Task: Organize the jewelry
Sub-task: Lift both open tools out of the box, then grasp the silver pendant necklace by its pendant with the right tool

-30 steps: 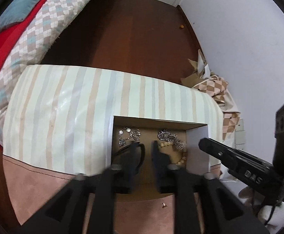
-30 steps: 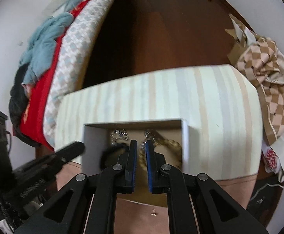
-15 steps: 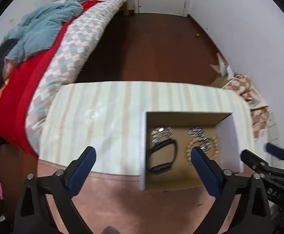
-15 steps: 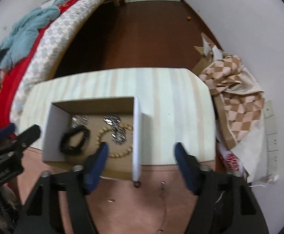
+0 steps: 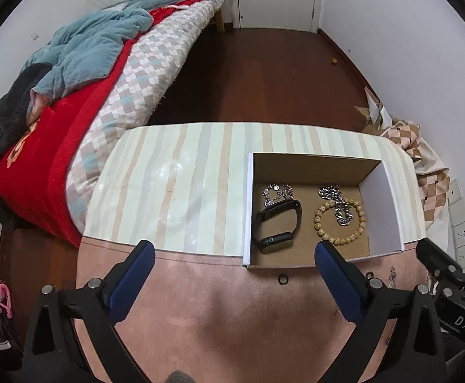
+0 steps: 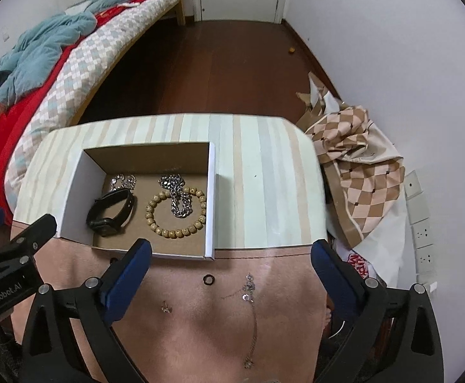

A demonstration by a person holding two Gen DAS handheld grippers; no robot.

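Left wrist view: I held left claw [image 5: 230, 257] apart, empty, above pink bench [image 5: 219, 312] near box [image 5: 392, 204]. Box held black watch [image 5: 277, 225], bead bracelet [image 5: 340, 221], silver chain [image 5: 339, 202].

Right wrist view: right claw [image 6: 230, 255] had just been opening, nothing between jaws. Loose on bench: black ring [image 6: 207, 279], thin chain [image 6: 252, 316], small earring [image 6: 166, 307]. Judged step: between placements; next pick needs precise pinch on tiny, flat-lying piece.

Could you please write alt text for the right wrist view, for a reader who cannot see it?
The open right gripper hangs empty above a pink cloth with a thin chain and small black ring. Beyond, a cardboard box holds a black watch, beaded bracelet and silver chains.
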